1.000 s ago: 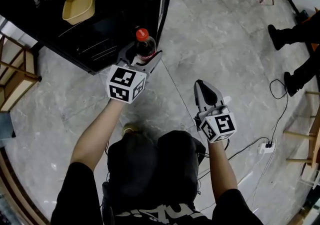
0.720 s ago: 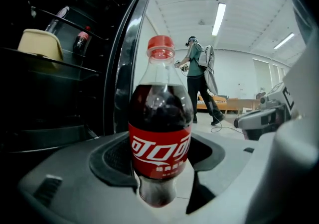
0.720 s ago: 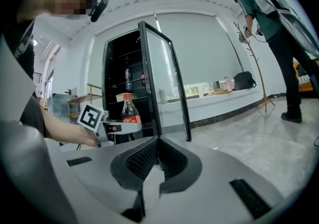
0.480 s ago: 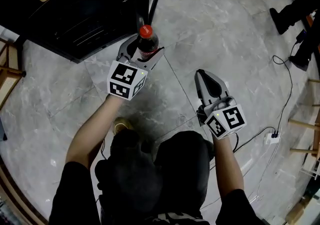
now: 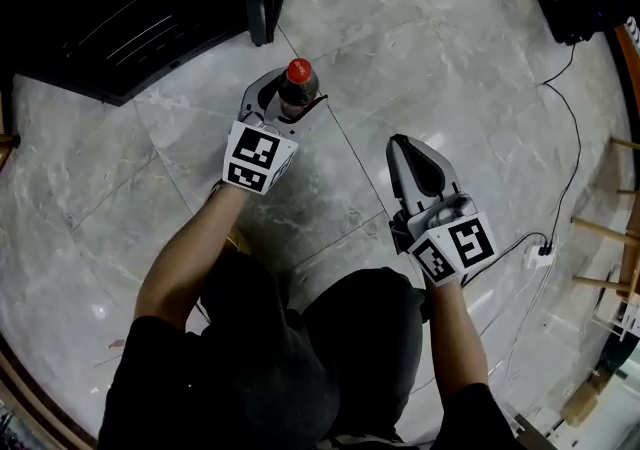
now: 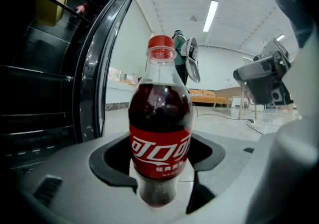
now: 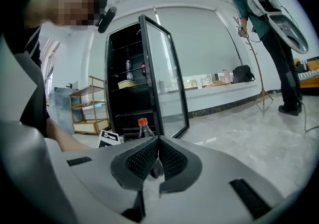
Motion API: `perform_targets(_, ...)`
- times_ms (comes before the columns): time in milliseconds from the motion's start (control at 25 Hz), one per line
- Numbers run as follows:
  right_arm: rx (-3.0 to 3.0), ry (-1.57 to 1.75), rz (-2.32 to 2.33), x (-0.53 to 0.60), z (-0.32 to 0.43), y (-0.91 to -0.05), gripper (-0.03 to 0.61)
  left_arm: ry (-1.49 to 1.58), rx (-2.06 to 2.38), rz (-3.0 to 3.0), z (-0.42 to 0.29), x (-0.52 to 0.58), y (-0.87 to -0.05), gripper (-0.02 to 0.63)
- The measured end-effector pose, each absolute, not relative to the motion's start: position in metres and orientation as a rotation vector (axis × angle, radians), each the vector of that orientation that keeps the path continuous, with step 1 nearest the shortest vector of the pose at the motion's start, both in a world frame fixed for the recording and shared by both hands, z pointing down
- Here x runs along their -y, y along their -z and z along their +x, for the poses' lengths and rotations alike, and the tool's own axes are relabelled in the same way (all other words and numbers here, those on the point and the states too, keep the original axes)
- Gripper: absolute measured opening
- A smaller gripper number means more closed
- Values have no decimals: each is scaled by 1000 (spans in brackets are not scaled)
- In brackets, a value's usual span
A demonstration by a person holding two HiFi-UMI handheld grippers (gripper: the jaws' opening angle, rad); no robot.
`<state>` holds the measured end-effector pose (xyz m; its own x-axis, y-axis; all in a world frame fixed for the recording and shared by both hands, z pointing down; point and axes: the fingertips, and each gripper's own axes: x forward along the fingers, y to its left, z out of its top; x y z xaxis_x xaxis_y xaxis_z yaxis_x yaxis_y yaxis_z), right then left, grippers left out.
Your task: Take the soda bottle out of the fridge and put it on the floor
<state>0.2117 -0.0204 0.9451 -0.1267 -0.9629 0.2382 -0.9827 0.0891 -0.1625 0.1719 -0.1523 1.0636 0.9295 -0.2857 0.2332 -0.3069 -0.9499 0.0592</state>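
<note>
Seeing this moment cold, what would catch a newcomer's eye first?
The red-capped cola bottle, gripped upright by the left gripper, just outside the open black fridge at upper left. Next, the right gripper, shut and empty, beside it over the grey marble floor.

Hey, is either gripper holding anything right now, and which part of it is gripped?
The left gripper holds the soda bottle by its lower body, around the bottom of the red label. The right gripper is shut, with nothing in it.
</note>
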Motion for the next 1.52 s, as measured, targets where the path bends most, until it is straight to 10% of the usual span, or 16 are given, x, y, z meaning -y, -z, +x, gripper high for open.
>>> perform_targets(1520, 2235, -440, 2132, 21, 240, -946, 23, -353, 497, 2919, 133, 122, -1046, 348)
